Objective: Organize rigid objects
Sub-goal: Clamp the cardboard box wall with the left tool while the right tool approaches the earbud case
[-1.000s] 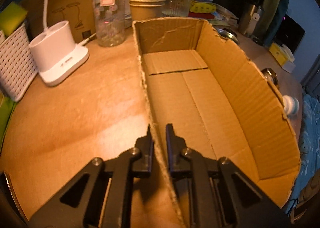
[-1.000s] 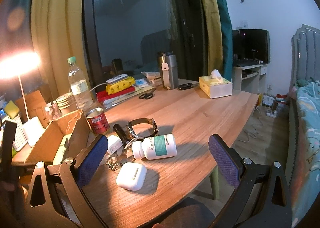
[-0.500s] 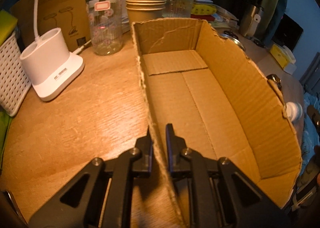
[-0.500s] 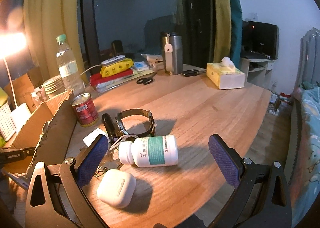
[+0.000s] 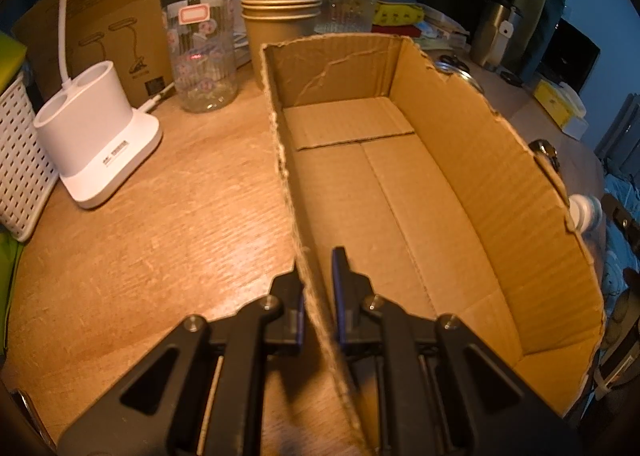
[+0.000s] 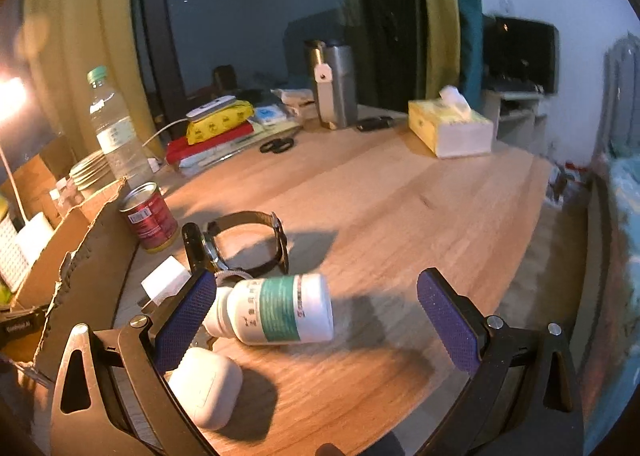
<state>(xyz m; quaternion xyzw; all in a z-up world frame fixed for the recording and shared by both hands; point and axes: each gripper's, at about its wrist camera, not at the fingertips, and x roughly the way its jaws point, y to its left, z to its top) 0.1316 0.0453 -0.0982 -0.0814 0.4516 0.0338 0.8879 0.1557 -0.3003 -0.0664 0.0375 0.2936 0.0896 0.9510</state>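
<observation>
On the tabletop (image 5: 168, 216) the left gripper (image 5: 318, 292) is clenched on the near left wall of the box (image 5: 472, 184), one pad on each face of the cardboard. The left view alone looks into the box: bare flaps on its floor, torn and ragged upper edges, nothing inside. That view also shows a white lamp base (image 5: 100, 144), a white basket (image 5: 20, 160), a clear jar (image 5: 204, 60) and stacked paper cups (image 5: 282, 12) beyond the box's far end.

Only the right view shows the loose items, which lie on the tabletop outside the box's right wall. The right gripper (image 6: 316, 320) has its jaws released, standing wide apart and gripping nothing. A pill bottle (image 6: 280, 312) lies on its side between them, white with a green label, cap end towards the left pad; contact there cannot be judged. A white earbud case (image 6: 208, 388) lies just in front of the bottle, partly behind the left jaw. Behind the bottle stand a watch (image 6: 248, 244) with looped strap and a red can (image 6: 150, 216), upright beside the box. Farther back are a water bottle (image 6: 112, 132), a steel tumbler (image 6: 334, 84) and a tissue box (image 6: 452, 128).
</observation>
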